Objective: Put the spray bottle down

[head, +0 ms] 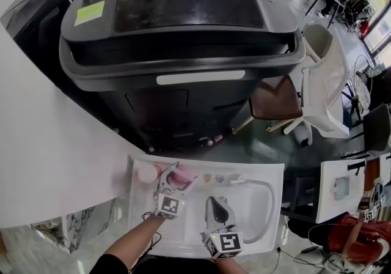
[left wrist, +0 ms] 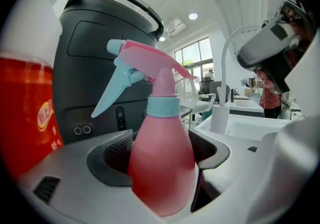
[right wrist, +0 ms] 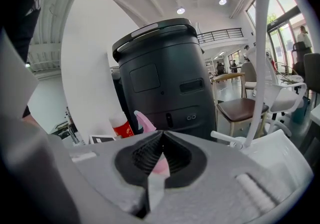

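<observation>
A pink spray bottle [left wrist: 162, 168] with a pale blue trigger and collar stands upright between the jaws of my left gripper [left wrist: 165, 154], which is shut on its body. In the head view the spray bottle [head: 182, 175] is over the back left of the white sink counter [head: 140, 230], held by the left gripper [head: 178, 181]. I cannot tell whether its base touches the counter. My right gripper [head: 218, 207] hovers over the counter's middle, shut with nothing in it. In the right gripper view the right gripper [right wrist: 160, 141] points at the bottle's pink nozzle [right wrist: 144, 120].
A red-labelled can [head: 146, 173] stands just left of the bottle. The basin [head: 263, 205] and a white faucet [right wrist: 260, 68] lie to the right. A big black machine [head: 183, 34] rises behind the counter, with a white chair [head: 317, 83] beside it.
</observation>
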### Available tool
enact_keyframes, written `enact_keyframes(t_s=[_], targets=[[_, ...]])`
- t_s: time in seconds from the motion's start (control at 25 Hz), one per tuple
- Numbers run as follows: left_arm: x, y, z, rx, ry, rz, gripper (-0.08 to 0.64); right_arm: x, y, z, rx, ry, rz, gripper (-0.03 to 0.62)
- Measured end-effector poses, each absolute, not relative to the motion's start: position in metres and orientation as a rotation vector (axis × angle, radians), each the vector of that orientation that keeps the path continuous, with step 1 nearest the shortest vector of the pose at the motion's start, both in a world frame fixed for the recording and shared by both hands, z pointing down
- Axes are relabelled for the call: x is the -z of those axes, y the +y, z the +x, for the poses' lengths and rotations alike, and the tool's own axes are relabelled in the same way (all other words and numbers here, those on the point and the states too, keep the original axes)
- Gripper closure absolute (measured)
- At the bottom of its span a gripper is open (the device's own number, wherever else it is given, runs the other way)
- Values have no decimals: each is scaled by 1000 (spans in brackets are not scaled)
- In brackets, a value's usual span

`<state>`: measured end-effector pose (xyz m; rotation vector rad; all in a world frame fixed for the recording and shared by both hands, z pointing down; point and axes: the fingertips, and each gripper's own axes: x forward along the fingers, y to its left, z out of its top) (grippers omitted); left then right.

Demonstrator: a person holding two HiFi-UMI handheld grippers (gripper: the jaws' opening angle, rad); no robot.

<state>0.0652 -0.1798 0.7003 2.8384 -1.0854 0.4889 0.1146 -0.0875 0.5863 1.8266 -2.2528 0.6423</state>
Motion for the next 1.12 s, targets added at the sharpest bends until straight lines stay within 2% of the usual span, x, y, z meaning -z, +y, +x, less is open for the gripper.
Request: enact_keyframes(t_s=[0.76, 1.12], targets=[[-689, -181, 66, -378, -1195, 2806, 206, -579, -96, 122, -622, -2289, 1798, 594], [-701, -172, 56, -439, -1201, 2739, 204, -584, -90, 114, -693, -2280, 1811, 594]])
